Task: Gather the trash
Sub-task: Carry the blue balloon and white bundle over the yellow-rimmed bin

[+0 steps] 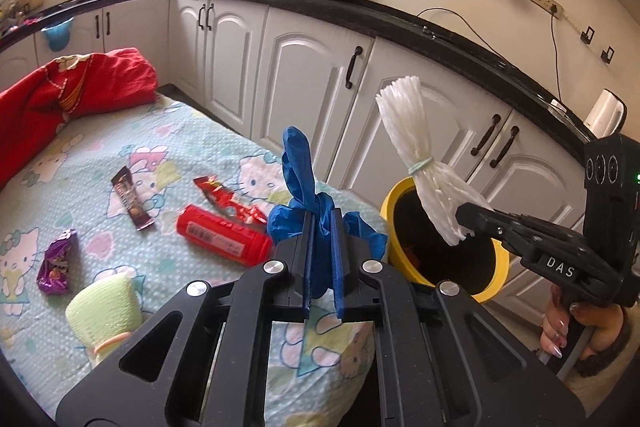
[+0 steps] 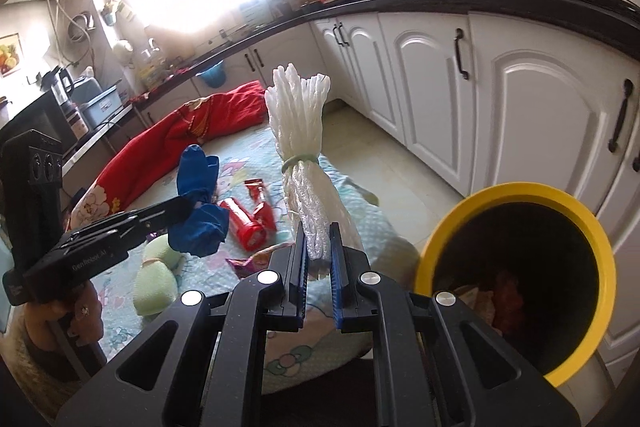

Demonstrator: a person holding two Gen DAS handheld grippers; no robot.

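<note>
A mattress (image 1: 168,147) in a pale cartoon-cat sheet fills the floor in front of white kitchen cabinets (image 1: 304,67), with a red blanket (image 1: 60,91) bunched at its far end. Just off the mattress's near corner stands a yellow-rimmed bin (image 2: 516,275) with a dark inside, where some reddish scraps lie at the bottom. The right gripper (image 2: 318,247) has its blue pads pressed on the lower end of a white foam net bundle (image 2: 300,131), tied at the waist with a pale green band; the bundle stands upright out of the jaws, and in the left wrist view its lower end hangs over the bin's mouth. The left gripper (image 1: 322,239) is clamped narrow on a crumpled blue glove (image 1: 304,187), whose fingers stick up above the pads; it sits over the mattress's near corner, just beside the bin. On the sheet beyond the left gripper lie a red cylindrical package (image 1: 224,235), a red wrapper (image 1: 228,199), a brown sachet (image 1: 132,203) and a purple snack packet (image 1: 56,267), all well apart from both jaws. A pale green foam net bundle (image 1: 104,311) rests nearest the left gripper, at its lower left.
</note>
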